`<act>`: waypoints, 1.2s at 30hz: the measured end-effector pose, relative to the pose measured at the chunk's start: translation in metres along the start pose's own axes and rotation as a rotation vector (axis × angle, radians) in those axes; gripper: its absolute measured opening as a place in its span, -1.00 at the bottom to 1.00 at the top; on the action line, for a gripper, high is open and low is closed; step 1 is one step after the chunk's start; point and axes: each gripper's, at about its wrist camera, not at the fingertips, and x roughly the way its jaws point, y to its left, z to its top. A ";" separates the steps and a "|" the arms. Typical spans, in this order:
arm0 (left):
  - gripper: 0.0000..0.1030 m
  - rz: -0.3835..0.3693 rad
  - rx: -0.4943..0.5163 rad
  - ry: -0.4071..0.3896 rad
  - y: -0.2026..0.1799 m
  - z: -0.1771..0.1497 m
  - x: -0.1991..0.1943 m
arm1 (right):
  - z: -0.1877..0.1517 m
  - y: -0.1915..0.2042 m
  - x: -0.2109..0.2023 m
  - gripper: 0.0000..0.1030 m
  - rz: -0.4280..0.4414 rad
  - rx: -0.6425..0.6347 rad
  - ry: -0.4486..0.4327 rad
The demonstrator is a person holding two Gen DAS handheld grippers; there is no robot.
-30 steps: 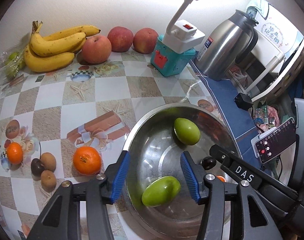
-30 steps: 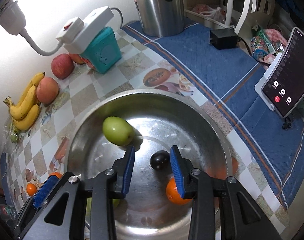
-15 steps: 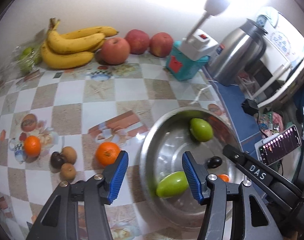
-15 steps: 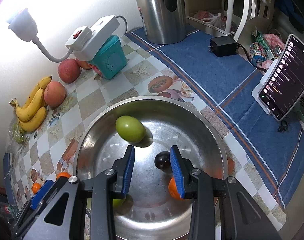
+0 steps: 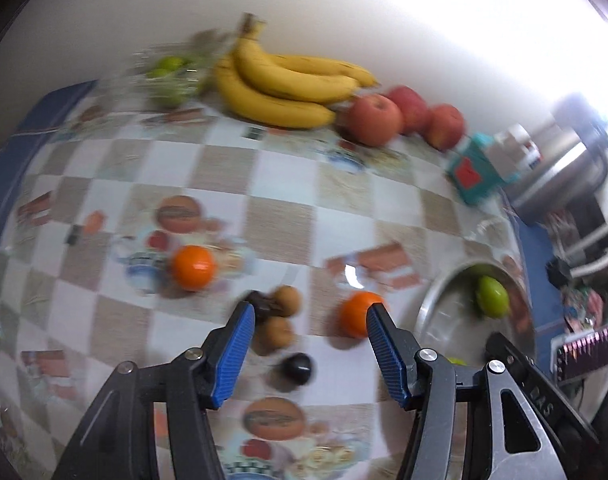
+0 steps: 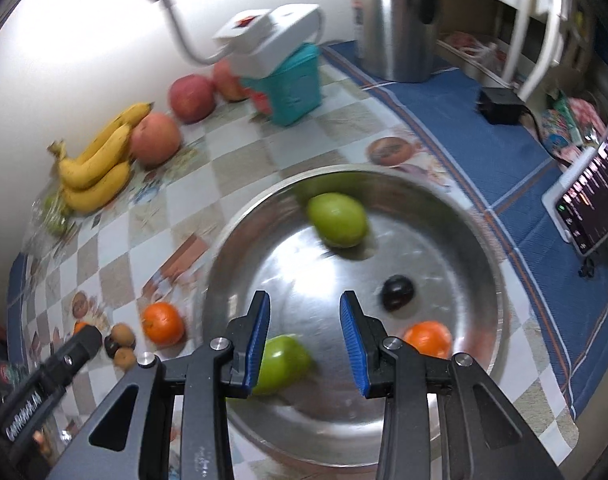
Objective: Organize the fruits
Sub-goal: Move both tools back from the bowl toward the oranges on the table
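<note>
- Loose orange (image 5: 359, 313) is sitting on the checked cloth, just left of the steel bowl (image 6: 488, 264) rim.
- Your left gripper (image 5: 308, 354) is hovering wide open, empty, over a dark plum (image 5: 298, 367).
- Your right gripper (image 6: 305, 342) is gaping empty over the bowl.
- "DAS" is showing on the right gripper's arm.

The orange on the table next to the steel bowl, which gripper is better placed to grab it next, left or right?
Left, probably. The left gripper is open over the tablecloth with the orange just ahead by its right finger. The right gripper hangs open over the steel bowl.
</note>
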 end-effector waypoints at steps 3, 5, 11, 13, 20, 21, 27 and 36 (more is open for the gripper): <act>0.22 0.024 -0.038 -0.014 0.018 0.003 -0.007 | -0.005 0.013 0.000 -0.28 0.009 -0.037 0.004; 0.25 0.047 -0.055 -0.022 0.029 0.005 -0.011 | -0.008 0.022 -0.001 -0.28 0.016 -0.061 0.006; 0.34 0.106 -0.102 -0.048 0.054 0.009 -0.020 | -0.015 0.047 0.001 -0.23 0.034 -0.135 0.016; 0.44 0.114 -0.116 -0.052 0.059 0.010 -0.022 | -0.018 0.052 0.003 -0.16 0.034 -0.152 0.021; 0.92 0.156 -0.113 -0.016 0.061 0.008 -0.012 | -0.023 0.061 0.008 0.24 0.029 -0.181 0.034; 0.98 0.164 -0.113 -0.015 0.061 0.008 -0.011 | -0.024 0.061 0.009 0.29 0.027 -0.183 0.036; 1.00 0.191 -0.131 -0.007 0.071 0.008 -0.007 | -0.029 0.065 0.017 0.39 0.024 -0.201 0.059; 1.00 0.187 -0.165 -0.037 0.087 0.014 -0.016 | -0.032 0.070 0.023 0.78 0.028 -0.226 0.057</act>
